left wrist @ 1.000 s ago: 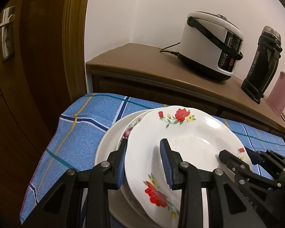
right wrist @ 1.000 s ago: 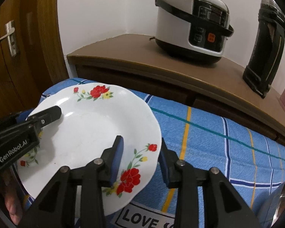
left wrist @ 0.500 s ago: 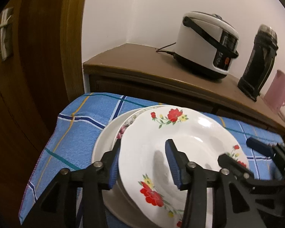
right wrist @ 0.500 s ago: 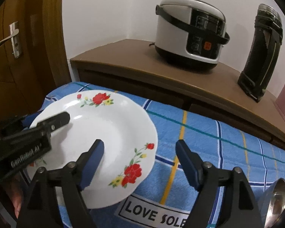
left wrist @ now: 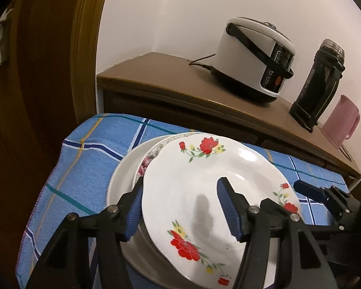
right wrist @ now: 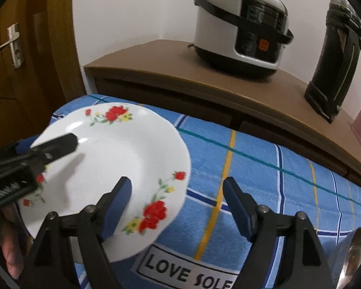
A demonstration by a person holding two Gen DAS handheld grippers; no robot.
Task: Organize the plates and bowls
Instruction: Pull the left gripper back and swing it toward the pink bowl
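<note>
A: While my left gripper (left wrist: 179,207) is opening, where does the plate (left wrist: 204,192) sit?

B: On top of the stack (left wrist: 122,175), which lies on the blue cloth (left wrist: 89,159). The plate's left rim runs between my left fingers: one pad is outside the rim, the other over the plate's well. Neither pad looks pressed on it, so I log the left as released, jaws parting.

A: And the right gripper (right wrist: 178,202)?

B: Wide open, holding nothing. In its own view the plate's right rim lies between the pads, with the left pad over the plate and the right pad over bare cloth. No contact that I can see.

A: Which hand is nearer?

B: Both straddle opposite edges; the plate lies ahead of and below each gripper, slightly tilted on the stack. The left sits deeper over it.

A: What does the next move turn on?

B: My judgement: backing each gripper out along its fingers, away from the rim, without nudging the plate sideways. A metal bowl (right wrist: 353,252) shows at the right view's edge, nearer my right hand.
</note>
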